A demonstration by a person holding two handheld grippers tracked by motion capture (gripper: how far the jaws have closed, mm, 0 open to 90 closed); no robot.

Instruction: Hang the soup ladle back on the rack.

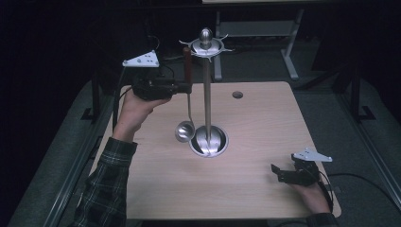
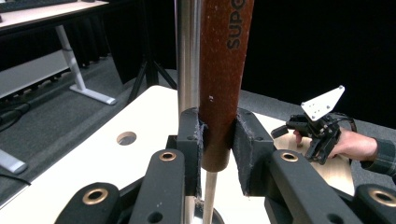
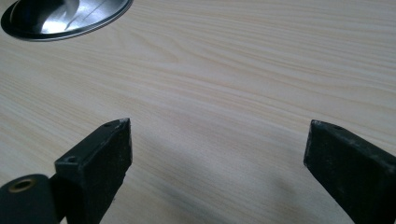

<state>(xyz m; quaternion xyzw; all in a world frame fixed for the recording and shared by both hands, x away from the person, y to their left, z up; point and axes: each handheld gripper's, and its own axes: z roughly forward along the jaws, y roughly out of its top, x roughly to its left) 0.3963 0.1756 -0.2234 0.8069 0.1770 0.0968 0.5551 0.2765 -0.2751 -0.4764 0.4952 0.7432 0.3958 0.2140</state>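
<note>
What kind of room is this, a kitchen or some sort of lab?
Probably a lab or recording studio, not a kitchen: black curtains hang behind, bare desks stand nearby, and the wooden table carries just a utensil stand with a ladle.

Ladle handle (image 2: 223,70) cut off above

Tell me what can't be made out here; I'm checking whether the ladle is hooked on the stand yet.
- Ladle handle top against the stand hooks: high view, too small and dark to tell whether it is hooked.
- Handle lettering: left gripper view, cut off by the top edge.
- Ladle bowl: left gripper view, hidden below the left hand-held gripper.
</note>
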